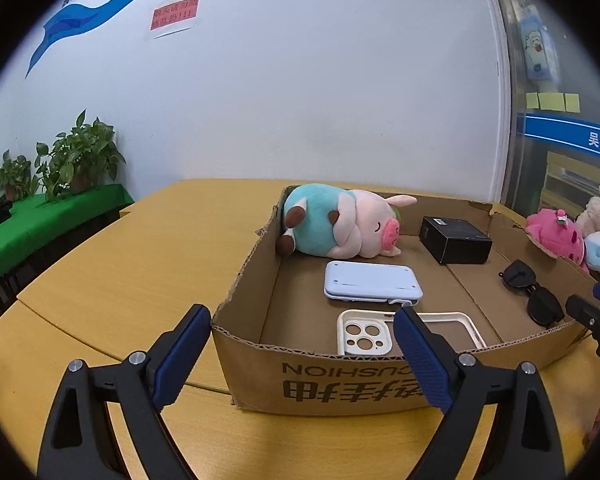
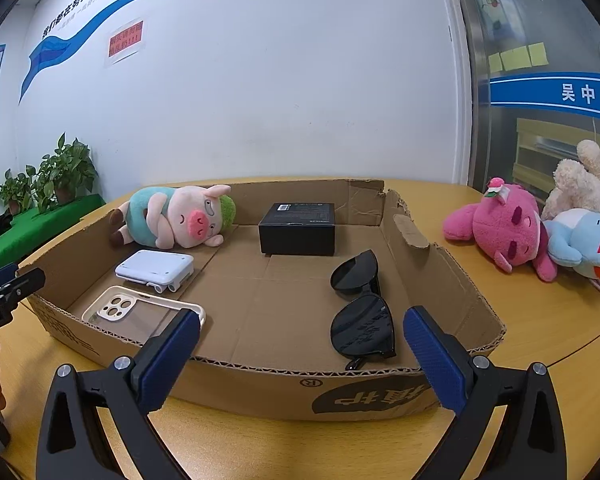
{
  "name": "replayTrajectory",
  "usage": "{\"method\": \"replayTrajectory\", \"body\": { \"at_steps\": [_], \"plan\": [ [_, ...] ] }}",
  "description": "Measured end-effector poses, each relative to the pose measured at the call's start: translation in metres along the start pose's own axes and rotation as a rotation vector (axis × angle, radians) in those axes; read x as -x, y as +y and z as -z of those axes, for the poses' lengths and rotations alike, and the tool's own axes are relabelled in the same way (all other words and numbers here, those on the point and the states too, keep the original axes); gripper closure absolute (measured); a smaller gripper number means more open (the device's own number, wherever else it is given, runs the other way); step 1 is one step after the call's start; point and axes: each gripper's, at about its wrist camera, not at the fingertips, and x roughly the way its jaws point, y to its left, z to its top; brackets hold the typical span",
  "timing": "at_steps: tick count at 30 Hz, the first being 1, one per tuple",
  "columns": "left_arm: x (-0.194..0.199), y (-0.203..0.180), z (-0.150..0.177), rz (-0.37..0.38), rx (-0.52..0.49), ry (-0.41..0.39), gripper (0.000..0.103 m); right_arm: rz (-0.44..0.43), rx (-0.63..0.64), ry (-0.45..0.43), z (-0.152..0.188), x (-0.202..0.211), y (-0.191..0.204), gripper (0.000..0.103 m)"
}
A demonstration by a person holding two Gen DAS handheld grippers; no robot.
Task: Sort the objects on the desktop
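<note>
A shallow cardboard box (image 1: pixel 340 380) (image 2: pixel 260 384) sits on the yellow table. Inside lie a pig plush (image 1: pixel 340 224) (image 2: pixel 176 216), a black box (image 1: pixel 456 240) (image 2: pixel 298 230), a white folded device (image 1: pixel 372 282) (image 2: pixel 154 268), a cream phone case (image 1: pixel 364 334) (image 2: pixel 116 310) and black sunglasses (image 1: pixel 532 292) (image 2: pixel 362 308). My left gripper (image 1: pixel 302 320) is open and empty just before the box's near left wall. My right gripper (image 2: pixel 302 320) is open and empty at the near right wall, beside the sunglasses.
Pink, blue and beige plush toys (image 2: pixel 512 232) (image 1: pixel 556 236) lie on the table right of the box. Potted plants (image 1: pixel 72 160) stand on a green-covered ledge at far left. A white wall is behind; a glass door (image 2: pixel 540 80) is at right.
</note>
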Motion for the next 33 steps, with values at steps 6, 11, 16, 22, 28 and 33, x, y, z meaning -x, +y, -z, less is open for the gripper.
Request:
{"method": "replayTrajectory", "body": {
  "at_steps": [6, 11, 16, 22, 28, 33],
  "plan": [
    [0.027, -0.004, -0.006, -0.017, -0.007, -0.143, 0.010, 0.001, 0.000, 0.000, 0.000, 0.000, 0.000, 0.000],
    [0.014, -0.024, -0.011, 0.020, -0.094, -0.120, 0.010, 0.002, 0.000, 0.000, 0.000, 0.001, 0.000, 0.000],
    [-0.011, -0.038, -0.002, 0.034, -0.106, 0.000, 0.009, 0.001, 0.000, 0.000, 0.000, 0.001, 0.000, 0.000],
    [-0.011, -0.043, -0.002, 0.042, -0.108, 0.010, 0.004, 0.002, 0.001, 0.000, 0.000, 0.001, 0.000, 0.000],
    [-0.014, -0.042, -0.003, 0.038, -0.108, 0.014, 0.001, 0.001, 0.001, 0.000, 0.000, 0.001, 0.000, 0.000],
    [-0.015, -0.041, -0.004, 0.040, -0.109, 0.013, 0.001, 0.001, 0.000, 0.000, 0.000, 0.001, 0.000, 0.000]
  ]
}}
